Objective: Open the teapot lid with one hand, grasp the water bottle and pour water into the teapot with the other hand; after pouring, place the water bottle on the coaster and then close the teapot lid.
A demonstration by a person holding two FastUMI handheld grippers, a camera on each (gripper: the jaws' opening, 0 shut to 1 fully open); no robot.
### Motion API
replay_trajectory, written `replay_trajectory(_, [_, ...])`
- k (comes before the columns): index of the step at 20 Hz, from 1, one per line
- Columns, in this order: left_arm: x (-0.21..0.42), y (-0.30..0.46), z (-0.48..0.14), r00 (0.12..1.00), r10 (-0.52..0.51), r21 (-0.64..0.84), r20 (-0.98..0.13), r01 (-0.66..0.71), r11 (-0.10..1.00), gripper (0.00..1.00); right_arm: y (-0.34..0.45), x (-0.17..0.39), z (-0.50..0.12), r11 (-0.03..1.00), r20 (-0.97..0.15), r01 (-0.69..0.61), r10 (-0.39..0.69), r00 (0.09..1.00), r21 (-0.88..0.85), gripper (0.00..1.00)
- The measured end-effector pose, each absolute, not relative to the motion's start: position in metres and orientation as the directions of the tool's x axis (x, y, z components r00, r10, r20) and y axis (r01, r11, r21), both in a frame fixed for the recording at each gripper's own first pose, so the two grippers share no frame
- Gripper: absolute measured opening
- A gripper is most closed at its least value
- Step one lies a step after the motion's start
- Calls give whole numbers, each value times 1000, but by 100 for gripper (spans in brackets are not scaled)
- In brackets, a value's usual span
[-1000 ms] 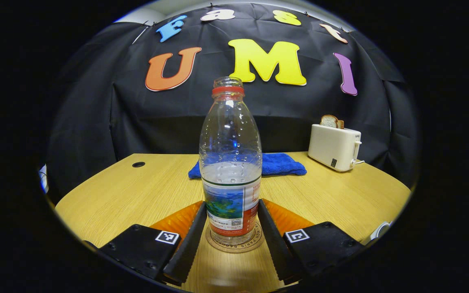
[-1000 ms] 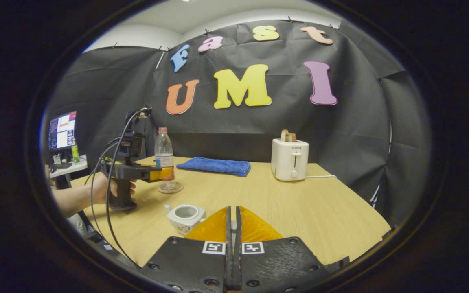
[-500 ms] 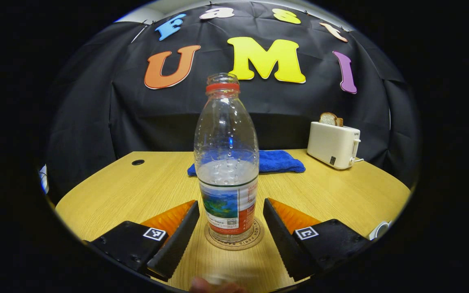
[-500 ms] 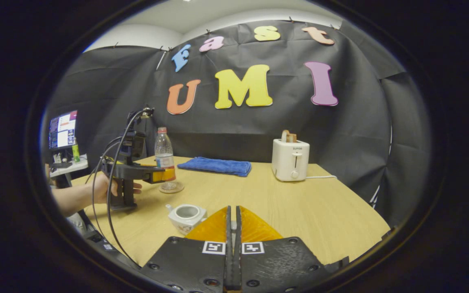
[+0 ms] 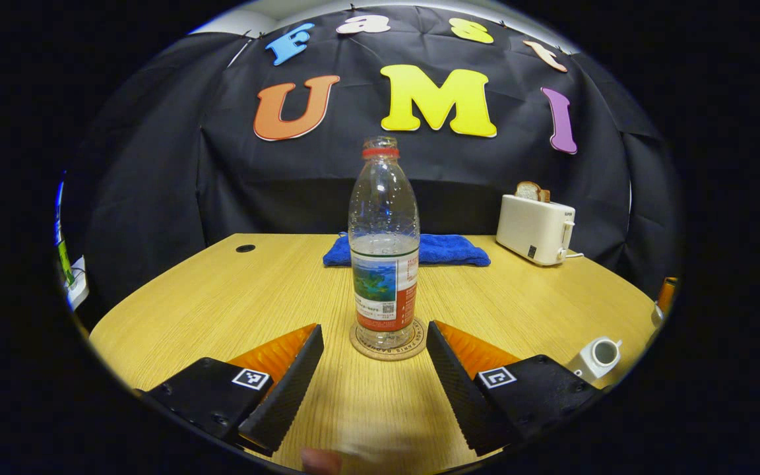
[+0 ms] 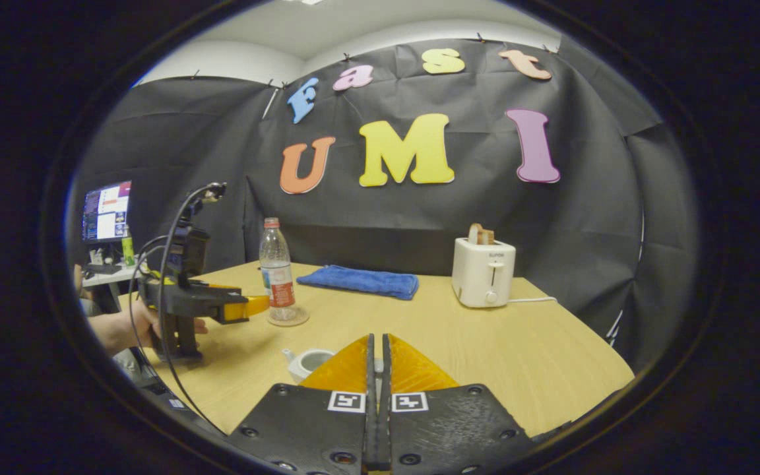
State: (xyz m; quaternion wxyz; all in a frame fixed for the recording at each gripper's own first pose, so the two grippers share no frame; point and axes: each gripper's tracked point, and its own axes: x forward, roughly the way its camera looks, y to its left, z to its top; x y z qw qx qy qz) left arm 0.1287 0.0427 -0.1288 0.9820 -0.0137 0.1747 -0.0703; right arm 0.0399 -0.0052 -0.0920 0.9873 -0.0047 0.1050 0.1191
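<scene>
- Because the water bottle (image 5: 384,251) stands upright on the coaster (image 5: 388,340), ahead of and centred between the left gripper (image 5: 375,389) fingers, the placing step reads as complete.
- With the bottle standing free, the left fingers (image 5: 285,394) are spread wide and clear of it on both sides; they touch nothing and hold nothing.
- In the right gripper view, the left gripper (image 6: 248,307) sits just short of the water bottle (image 6: 277,272), held by a hand (image 6: 128,324) at the table (image 6: 499,349) edge.
- The teapot (image 5: 596,357) stands open-topped to the right of the left fingers, low and near the table edge; in the right gripper view the teapot (image 6: 307,363) lies just ahead of the fingers and left of them.
- The right gripper (image 6: 377,369) fingers are pressed together; whether the lid sits between them cannot be determined.
- Judgement: the remaining step is closing the teapot, so the right gripper position close over the pot suits that move.
- Beyond the fingers, a blue cloth (image 5: 436,251) and a toaster (image 5: 534,229) sit at the far side, well apart from the work area.
</scene>
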Motion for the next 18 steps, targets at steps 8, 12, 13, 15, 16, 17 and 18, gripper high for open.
replay_trajectory(8, [54,89,-65,985,-31,8,-170,32,999,98,44,68,-90,942,-180,-337,332,926,6,0])
replay_trajectory(12, [31,106,-50,991,7,-1,-130,-7,1000,98,57,75,-104,928,-185,-373,365,912,-8,0])
replay_trajectory(13, [29,109,-49,992,13,2,-126,-12,1000,98,59,77,-108,926,-191,-378,370,909,-8,0])
replay_trajectory(15, [26,115,-47,992,37,10,-120,-36,999,98,61,81,-115,923,-197,-385,377,905,-4,0])
replay_trajectory(16, [24,116,-46,992,40,10,-119,-39,999,98,61,82,-118,921,-199,-389,381,903,-1,0])
replay_trajectory(17, [23,117,-46,992,39,6,-120,-39,999,98,62,83,-121,920,-202,-392,384,901,2,0])
replay_trajectory(18, [23,116,-47,992,39,3,-124,-39,999,98,63,83,-124,919,-205,-394,387,899,5,0])
